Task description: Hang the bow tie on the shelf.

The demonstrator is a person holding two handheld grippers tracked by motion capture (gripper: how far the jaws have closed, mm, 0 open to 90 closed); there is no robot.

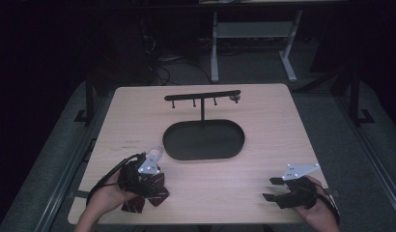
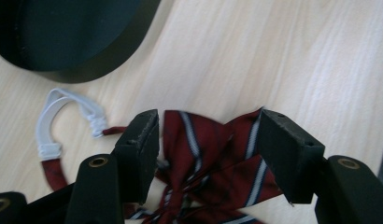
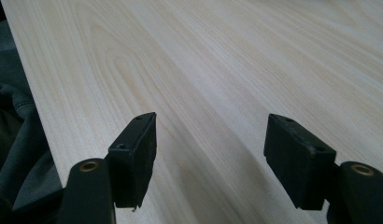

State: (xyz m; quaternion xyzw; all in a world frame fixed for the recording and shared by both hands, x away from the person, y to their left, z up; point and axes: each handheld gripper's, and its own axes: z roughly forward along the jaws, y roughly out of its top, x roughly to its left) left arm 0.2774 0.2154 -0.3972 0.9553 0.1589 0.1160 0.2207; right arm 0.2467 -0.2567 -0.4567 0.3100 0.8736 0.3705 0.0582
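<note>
Striped bow tie point(image 2: 213, 154) on pale wooden table point(image 2: 292, 60)

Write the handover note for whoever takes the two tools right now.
Left tool: jaws wide, straddling the striped red bow tie without pinching it. The tie lies at the table's near left edge, its white strap trailing toward the black tray.
Right tool: open, empty, over bare wood near right.
Done: nothing placed; the hook stand behind the tray carries no tie.
Left: grip the tie, lift it, likely hang it by the strap.
</note>
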